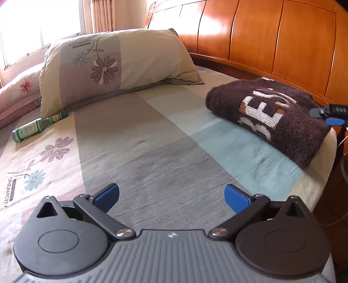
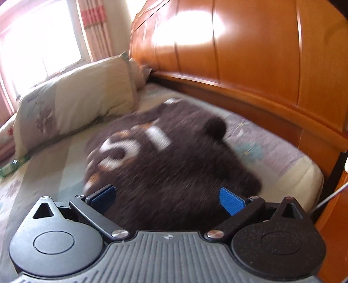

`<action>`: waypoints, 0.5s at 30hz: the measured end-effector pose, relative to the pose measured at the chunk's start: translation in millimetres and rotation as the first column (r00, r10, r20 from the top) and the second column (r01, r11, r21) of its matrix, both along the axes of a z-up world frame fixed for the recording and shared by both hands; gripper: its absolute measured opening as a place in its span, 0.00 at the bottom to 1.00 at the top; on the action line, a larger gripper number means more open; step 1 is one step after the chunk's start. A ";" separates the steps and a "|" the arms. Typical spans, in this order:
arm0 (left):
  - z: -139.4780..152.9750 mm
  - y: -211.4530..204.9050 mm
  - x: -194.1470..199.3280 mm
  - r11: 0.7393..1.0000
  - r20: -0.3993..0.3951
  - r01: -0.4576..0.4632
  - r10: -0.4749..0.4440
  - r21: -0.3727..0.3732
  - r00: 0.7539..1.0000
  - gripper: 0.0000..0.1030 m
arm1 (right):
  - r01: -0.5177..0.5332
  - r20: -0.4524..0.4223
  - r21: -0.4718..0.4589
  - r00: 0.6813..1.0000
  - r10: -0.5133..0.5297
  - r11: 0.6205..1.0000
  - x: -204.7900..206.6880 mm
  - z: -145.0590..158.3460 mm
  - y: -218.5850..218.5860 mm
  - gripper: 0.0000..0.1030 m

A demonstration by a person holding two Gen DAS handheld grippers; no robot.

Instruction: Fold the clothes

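A fuzzy dark-brown sweater [image 1: 269,117] with big white sequinned letters lies folded into a thick bundle on the mattress, close to the glossy orange-brown wooden headboard [image 1: 271,39] and near the bed's side edge. The bed is covered in a patchwork sheet [image 1: 134,139] of grey, cream and pale-blue blocks printed with flowers.

The left gripper [image 1: 171,196], black with blue pads, hangs over the bare grey part of the sheet, its two fingers spread wide apart and holding nothing. It is well apart from the sweater, which sits ahead and to its right.

The right gripper [image 2: 167,197] hovers just over the near end of the same bundle [image 2: 165,156]. Its blue-padded fingers are also wide apart, with the brown pile showing between them; the picture is smeared by motion here, so I cannot tell whether the pads touch the cloth. From the left camera, only a black and blue tip of this gripper [image 1: 330,116] shows, at the far right beside the sweater.

A plump cream pillow [image 1: 117,65] with purple and blue flower prints leans up at the head of the bed, well to the left of the sweater. At its lower corner a small green glass bottle [image 1: 37,128] with a pale label lies on its side on the sheet. Behind, a bright window [image 1: 32,26] and a striped pink curtain [image 1: 104,15] catch the sunlight.
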State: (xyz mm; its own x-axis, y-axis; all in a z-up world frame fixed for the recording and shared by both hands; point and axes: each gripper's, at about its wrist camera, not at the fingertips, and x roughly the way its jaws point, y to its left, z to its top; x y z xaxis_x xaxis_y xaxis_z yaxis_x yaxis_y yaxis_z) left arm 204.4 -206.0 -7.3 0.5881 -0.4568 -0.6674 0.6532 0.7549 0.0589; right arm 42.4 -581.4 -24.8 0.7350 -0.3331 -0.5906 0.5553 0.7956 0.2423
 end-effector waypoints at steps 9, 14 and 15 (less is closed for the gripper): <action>9.0 -7.5 -23.6 0.998 0.005 0.066 -0.066 -0.022 0.998 0.99 | -0.078 -0.136 0.046 0.987 0.083 0.996 -10.2 11.9 81.3 1.00; 19.9 -13.7 -38.6 0.993 0.030 0.110 -0.109 -0.031 0.994 0.99 | -0.108 -0.172 -0.017 0.980 0.103 0.994 -15.5 15.0 121.7 1.00; 22.3 -14.6 -42.1 0.992 0.041 0.119 -0.117 -0.032 0.992 0.99 | -0.113 -0.183 -0.025 0.977 0.107 0.993 -16.5 15.4 129.0 1.00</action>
